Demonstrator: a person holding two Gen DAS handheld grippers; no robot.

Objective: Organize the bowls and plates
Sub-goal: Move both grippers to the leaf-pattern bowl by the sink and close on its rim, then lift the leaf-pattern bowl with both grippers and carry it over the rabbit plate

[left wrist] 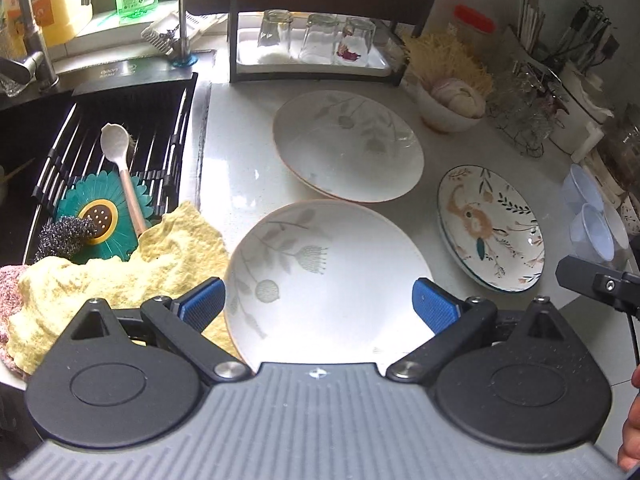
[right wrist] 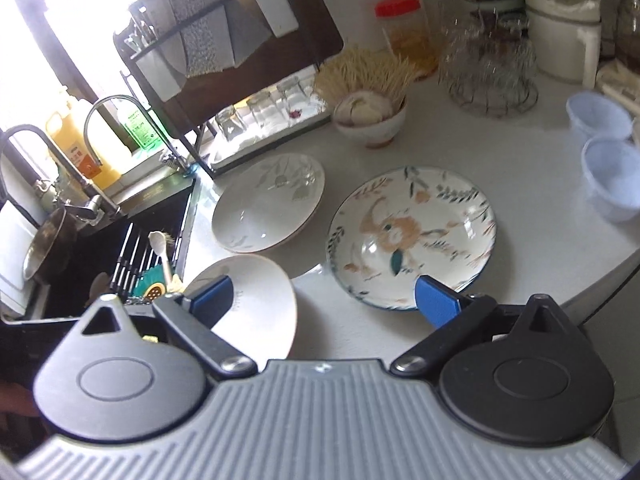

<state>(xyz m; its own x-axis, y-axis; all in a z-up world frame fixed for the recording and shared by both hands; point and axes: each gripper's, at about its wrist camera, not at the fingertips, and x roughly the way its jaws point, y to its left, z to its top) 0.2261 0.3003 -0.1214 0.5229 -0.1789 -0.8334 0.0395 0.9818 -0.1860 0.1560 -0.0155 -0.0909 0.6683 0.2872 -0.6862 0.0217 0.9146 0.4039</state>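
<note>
Hovering wide open, holding nothing: left gripper (left wrist: 319,304) over near leaf-print plate (left wrist: 332,280), lower centre; right gripper (right wrist: 324,300) near floral plate (right wrist: 412,236), centre-right. Second leaf-print plate (left wrist: 348,144) upper centre. Nothing stacked yet; barely started.

The surface (left wrist: 248,184) is viewed steeply from above and close by the left wrist; it is seen by the right wrist from the right. Three plates are shared.

Bright daylight comes from the window (right wrist: 48,40) and overexposes it; the desk (left wrist: 240,184) shows glare; edges bend and blur.
</note>
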